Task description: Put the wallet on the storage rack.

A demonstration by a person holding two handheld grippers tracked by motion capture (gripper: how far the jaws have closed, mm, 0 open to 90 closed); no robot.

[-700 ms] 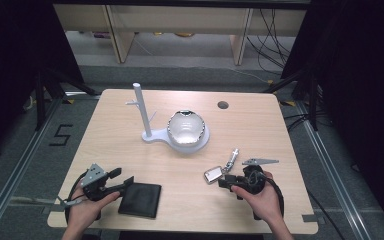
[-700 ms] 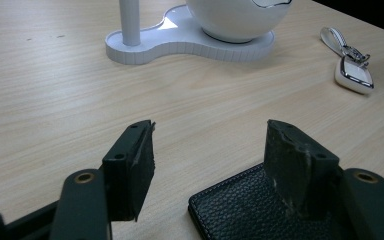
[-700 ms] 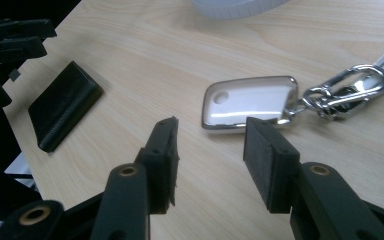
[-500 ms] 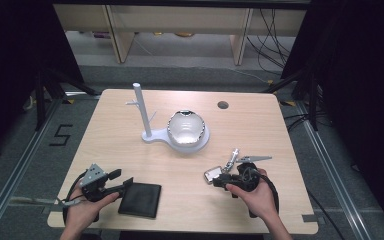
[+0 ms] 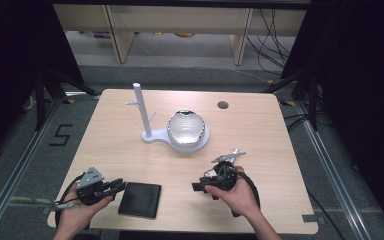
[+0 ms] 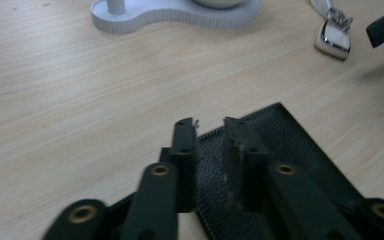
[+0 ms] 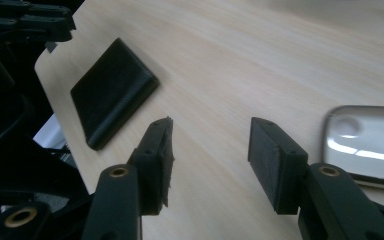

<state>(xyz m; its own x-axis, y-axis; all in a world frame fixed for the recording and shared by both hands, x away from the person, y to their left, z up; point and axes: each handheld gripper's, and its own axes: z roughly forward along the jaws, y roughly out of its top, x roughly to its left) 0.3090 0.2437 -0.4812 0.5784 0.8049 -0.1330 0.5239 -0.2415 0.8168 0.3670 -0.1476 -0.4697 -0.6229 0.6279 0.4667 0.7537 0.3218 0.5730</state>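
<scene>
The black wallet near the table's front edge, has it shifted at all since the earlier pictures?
No. The black wallet lies at the same spot near the table's front edge, beside the left tool.

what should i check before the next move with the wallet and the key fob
1. Left tongs at the black wallet: ok, the tips hang over its near edge.
2. Left tongs gripping the wallet: not ok, the pads stand a narrow gap apart with nothing pinched between them.
3. Right tongs open: ok, wide gap, bare table between the pads.
4. Right tongs lined up on the silver key fob: not ok, the fob lies beside one pad, not between them.
5. Wallet lying flat: ok, flat on the table in the high view.
6. White stand with its bowl out of the way: ok, farther back on the table.
</scene>
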